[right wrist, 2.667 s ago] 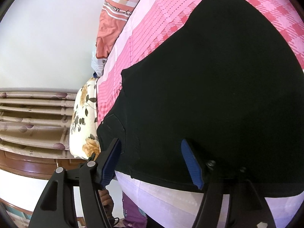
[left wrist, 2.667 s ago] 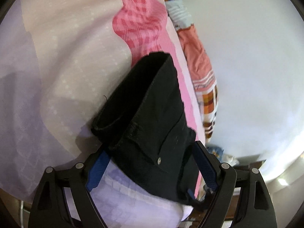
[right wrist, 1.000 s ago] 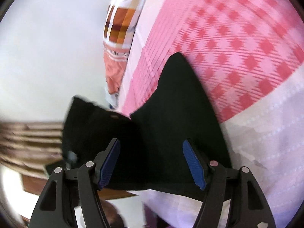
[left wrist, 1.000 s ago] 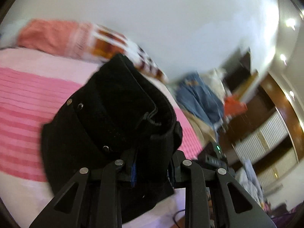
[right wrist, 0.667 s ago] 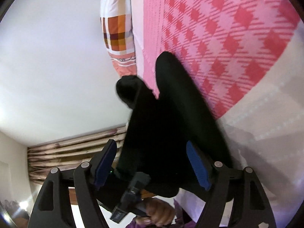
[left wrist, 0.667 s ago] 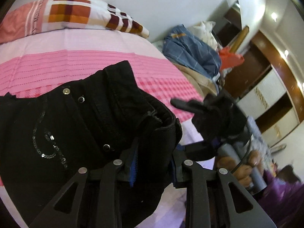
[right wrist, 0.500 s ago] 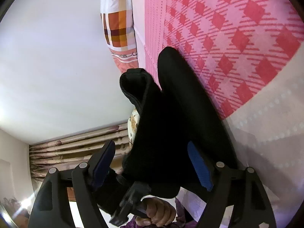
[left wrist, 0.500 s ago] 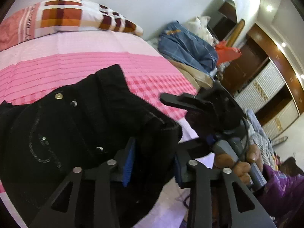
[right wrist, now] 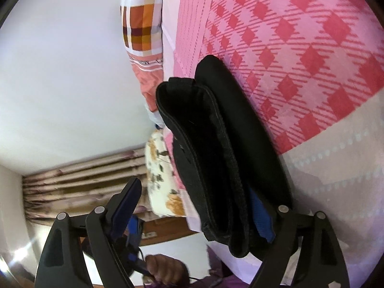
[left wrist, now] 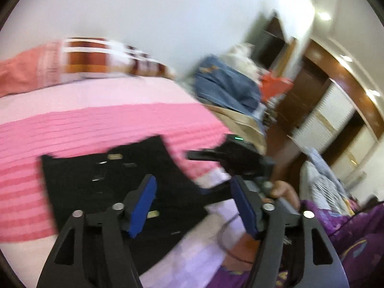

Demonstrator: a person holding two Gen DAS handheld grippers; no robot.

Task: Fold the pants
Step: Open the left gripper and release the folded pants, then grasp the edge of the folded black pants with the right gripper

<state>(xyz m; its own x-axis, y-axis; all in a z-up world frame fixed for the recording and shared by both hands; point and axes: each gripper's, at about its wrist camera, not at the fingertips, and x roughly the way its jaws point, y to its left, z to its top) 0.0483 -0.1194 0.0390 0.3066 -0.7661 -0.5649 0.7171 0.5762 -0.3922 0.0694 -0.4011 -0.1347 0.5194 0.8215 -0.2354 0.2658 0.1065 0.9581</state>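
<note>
In the left wrist view, the black pants lie folded on the pink checked bedspread, near its front edge. The left gripper hangs over them with jaws opening wide and nothing pressed between the pads.

In the right wrist view, the right gripper is also opening; the stacked layers of the pants sit between its fingers, the near pad clear of the cloth. To finish the release cleanly, both grippers should back straight out without dragging the top layer, then square the edges.

One pair of black pants, two pillows: one checked, one floral
</note>
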